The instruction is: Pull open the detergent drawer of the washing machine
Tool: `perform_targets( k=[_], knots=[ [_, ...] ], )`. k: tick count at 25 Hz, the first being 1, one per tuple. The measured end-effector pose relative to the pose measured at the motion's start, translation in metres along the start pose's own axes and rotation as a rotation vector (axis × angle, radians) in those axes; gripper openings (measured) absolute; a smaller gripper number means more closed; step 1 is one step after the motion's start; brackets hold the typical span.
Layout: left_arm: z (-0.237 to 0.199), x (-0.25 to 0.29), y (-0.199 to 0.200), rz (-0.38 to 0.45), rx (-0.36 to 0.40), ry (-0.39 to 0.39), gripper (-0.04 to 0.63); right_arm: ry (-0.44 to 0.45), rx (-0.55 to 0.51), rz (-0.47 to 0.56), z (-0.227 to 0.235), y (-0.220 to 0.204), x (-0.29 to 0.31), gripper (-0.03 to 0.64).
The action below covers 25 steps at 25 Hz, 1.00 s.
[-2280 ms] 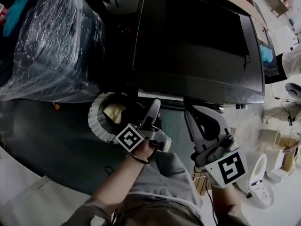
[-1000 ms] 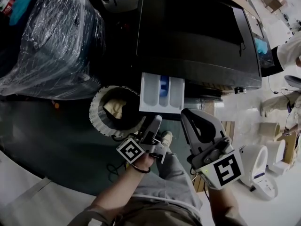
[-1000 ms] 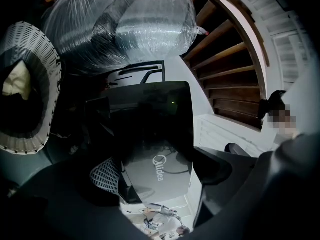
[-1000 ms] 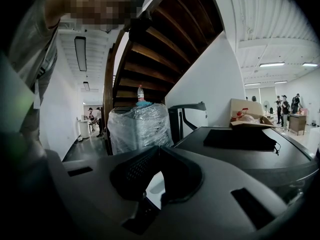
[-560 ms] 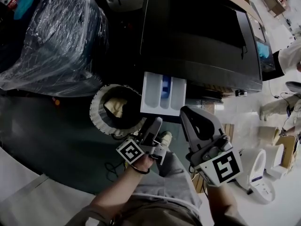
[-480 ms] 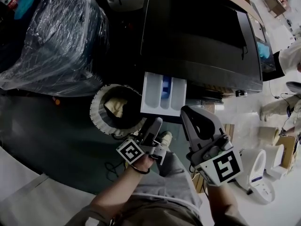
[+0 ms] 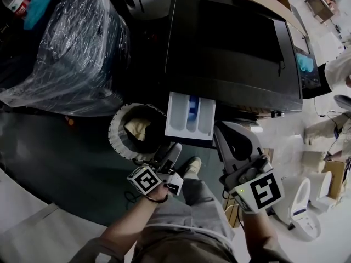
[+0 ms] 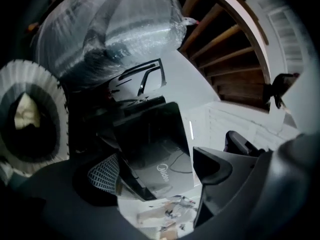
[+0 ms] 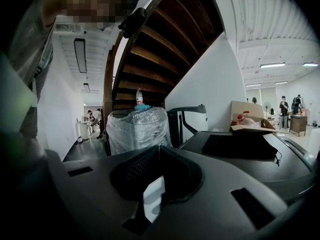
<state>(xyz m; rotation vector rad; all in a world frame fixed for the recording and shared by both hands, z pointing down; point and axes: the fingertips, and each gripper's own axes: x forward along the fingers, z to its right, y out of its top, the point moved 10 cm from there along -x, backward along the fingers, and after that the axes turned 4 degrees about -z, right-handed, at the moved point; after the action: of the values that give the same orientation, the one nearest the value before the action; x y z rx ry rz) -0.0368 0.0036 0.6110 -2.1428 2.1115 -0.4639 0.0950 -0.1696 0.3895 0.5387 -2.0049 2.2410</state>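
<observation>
Two claws hover on the near side of the detergent drawer (image 7: 181,119), which juts from the washing machine (image 7: 230,43). The left claw (image 7: 174,148) is released and the right claw (image 7: 224,131) is clenched empty.

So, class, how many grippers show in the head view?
2. The left gripper is below the open drawer; the right gripper beside it, by the drawer's right corner. None looks hidden.

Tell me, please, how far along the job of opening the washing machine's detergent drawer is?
Done: the detergent drawer juts out of the washing machine, its compartments showing. In hand: nothing. The left gripper has its tongs apart and empty, the right gripper has them together, and neither grips the drawer. Left: seemingly nothing.
</observation>
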Motion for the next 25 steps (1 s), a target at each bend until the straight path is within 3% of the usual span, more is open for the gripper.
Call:
perform_targets(
  k=[4,9,16,19,25],
  knots=[
    [0.011,-0.019,0.028,-0.003,0.111,0.059,0.453,0.001,0.006,0.045,0.002,0.017,-0.001,0.034],
    [0.037,-0.04,0.064,0.023,0.325,0.117,0.453,-0.013,-0.004,0.024,0.004,0.033,-0.009,0.034],
    [0.108,-0.042,0.111,0.03,0.649,0.103,0.446,-0.005,0.007,0.067,0.001,0.066,-0.025,0.034],
    [0.14,-0.039,0.126,0.018,0.781,0.094,0.35,-0.008,-0.008,0.088,-0.002,0.082,-0.031,0.034],
    [0.2,-0.038,0.147,0.027,0.906,0.081,0.241,-0.016,-0.061,0.129,-0.007,0.114,-0.048,0.034]
  ],
)
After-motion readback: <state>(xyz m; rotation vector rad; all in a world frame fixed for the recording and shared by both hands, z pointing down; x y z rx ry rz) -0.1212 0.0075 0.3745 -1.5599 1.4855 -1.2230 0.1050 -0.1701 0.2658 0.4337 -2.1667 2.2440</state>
